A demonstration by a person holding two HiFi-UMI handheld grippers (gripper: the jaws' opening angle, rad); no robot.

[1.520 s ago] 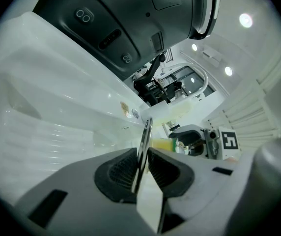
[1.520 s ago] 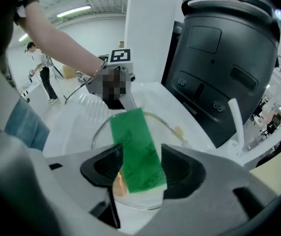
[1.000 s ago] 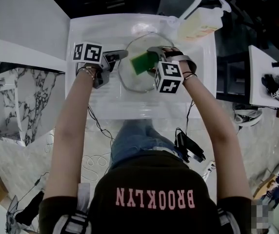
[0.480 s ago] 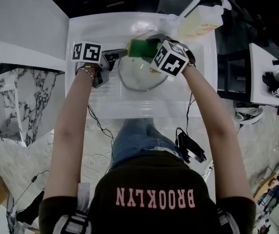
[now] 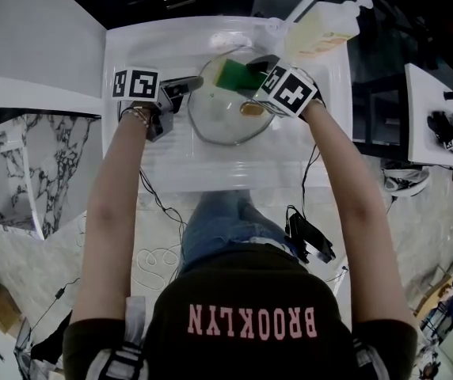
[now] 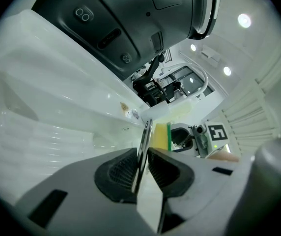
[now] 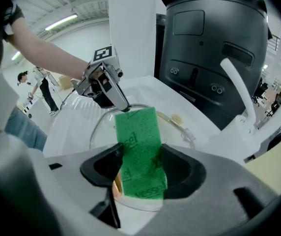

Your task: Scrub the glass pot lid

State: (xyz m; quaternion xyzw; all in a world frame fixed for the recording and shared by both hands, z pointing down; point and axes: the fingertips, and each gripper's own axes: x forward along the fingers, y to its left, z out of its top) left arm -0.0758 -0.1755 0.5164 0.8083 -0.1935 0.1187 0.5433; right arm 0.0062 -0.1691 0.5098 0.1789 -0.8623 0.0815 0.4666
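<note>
Now | left hand-held gripper [image 6: 140, 167]: clamps lid [image 5: 225, 121] | right [image 7: 139, 170]: just closing on sponge [image 7: 136, 129]

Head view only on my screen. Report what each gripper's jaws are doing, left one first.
Observer: The left gripper is clamped on the lid, which stands edge-on between its jaws.
Operator: Now the right one.
Observer: The right gripper has the sponge gripped between its jaws, which have just been closing. The green face is turned toward its camera.
Operator: Give me the sponge's other side.
Observer: Yellow, as the left gripper view shows past the lid's rim.
</note>
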